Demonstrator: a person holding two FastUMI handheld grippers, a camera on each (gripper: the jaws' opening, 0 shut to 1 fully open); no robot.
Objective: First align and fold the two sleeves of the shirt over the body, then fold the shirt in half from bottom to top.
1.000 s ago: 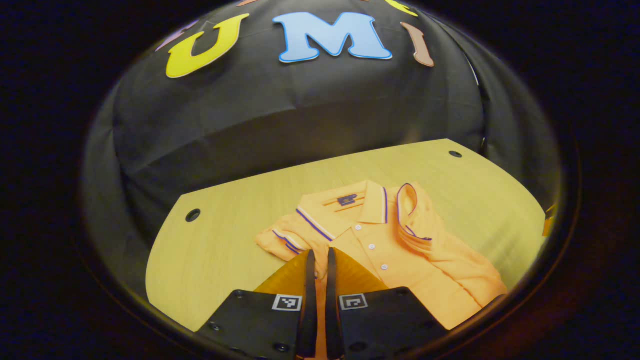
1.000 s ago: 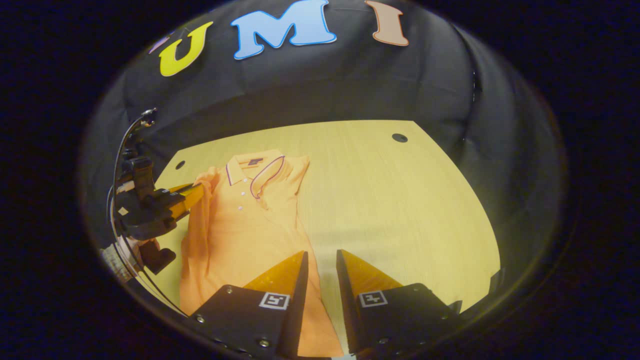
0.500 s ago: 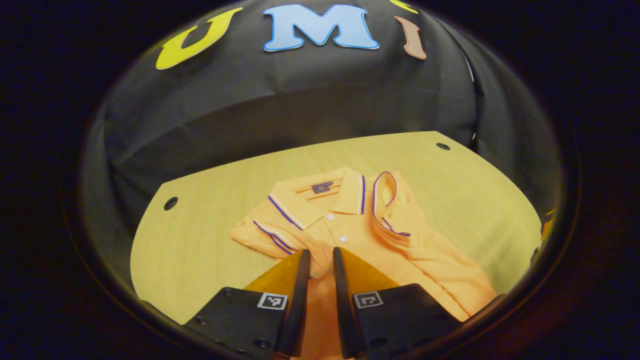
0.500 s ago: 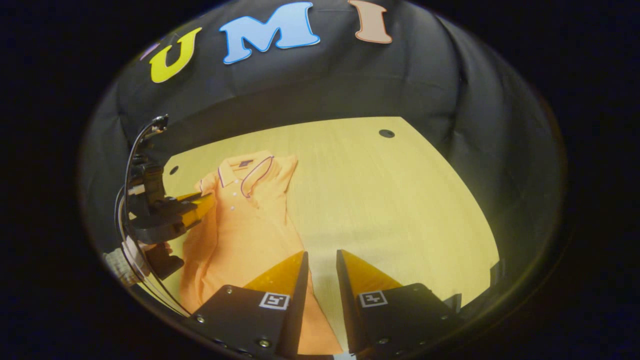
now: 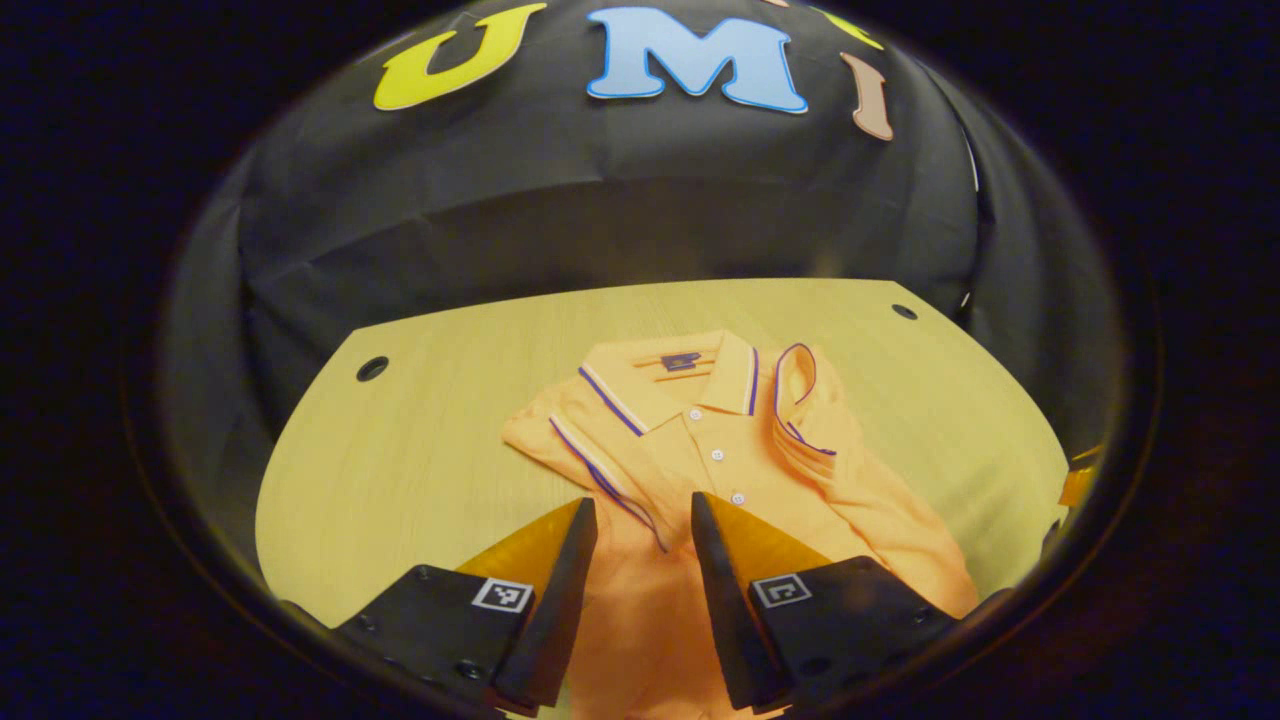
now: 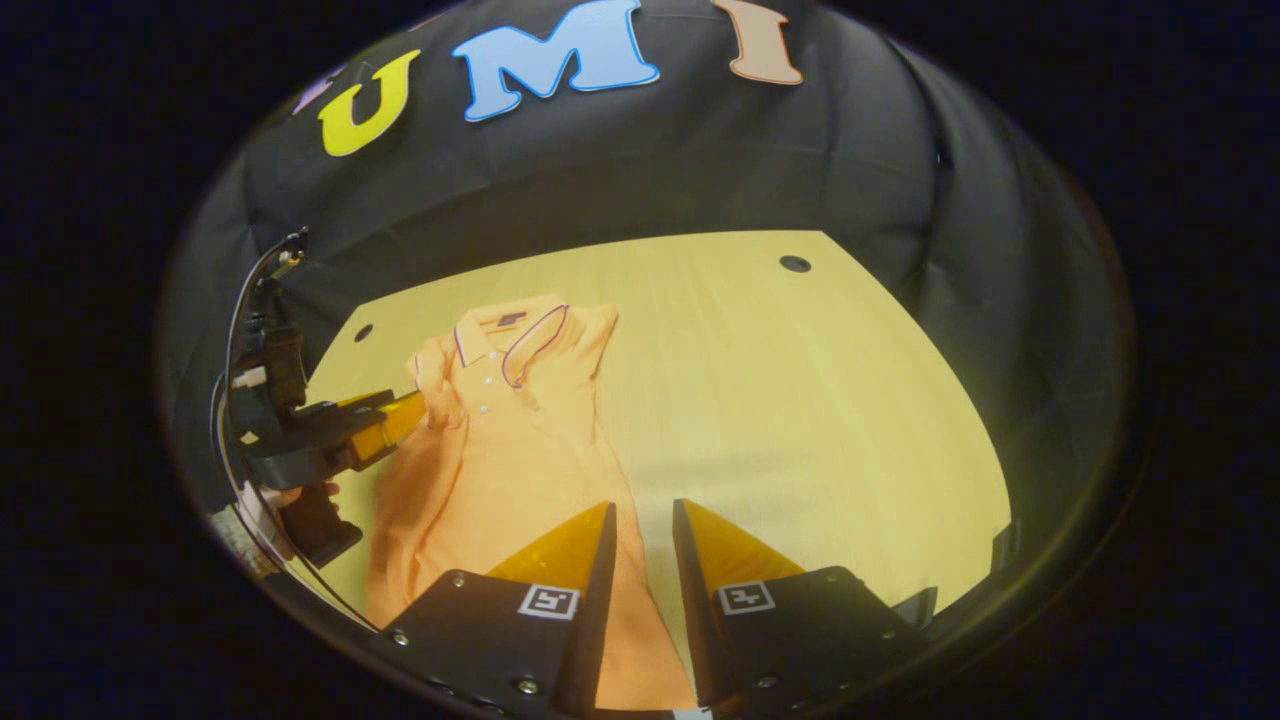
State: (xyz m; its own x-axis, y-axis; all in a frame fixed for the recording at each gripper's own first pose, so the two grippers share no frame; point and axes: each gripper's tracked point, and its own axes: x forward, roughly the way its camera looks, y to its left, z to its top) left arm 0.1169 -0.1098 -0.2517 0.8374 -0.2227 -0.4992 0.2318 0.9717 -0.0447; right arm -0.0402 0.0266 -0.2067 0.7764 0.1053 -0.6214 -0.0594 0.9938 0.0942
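An orange polo shirt (image 5: 740,470) with purple trim lies face up on the wooden table (image 5: 400,480), collar toward the wall. Its left sleeve (image 5: 600,460) is folded in over the chest, and its right sleeve (image 5: 810,420) is folded in beside the collar. My left gripper (image 5: 643,500) hovers open just above the left sleeve's cuff, holding nothing. In the right gripper view the shirt (image 6: 500,440) lies at the left, with the left gripper (image 6: 400,420) at its shoulder. My right gripper (image 6: 643,505) is open over the shirt's lower right edge, nothing between its fingers.
The table (image 6: 800,400) stretches bare to the right of the shirt. Round holes (image 5: 372,368) (image 5: 904,311) (image 6: 795,263) sit near its far corners. Black cloth closes the back and sides. A hand (image 6: 290,495) holds the left gripper.
My left gripper was shut on the left sleeve and has opened, letting it go. The sleeve now lies flat over the chest. The right gripper has barely moved.
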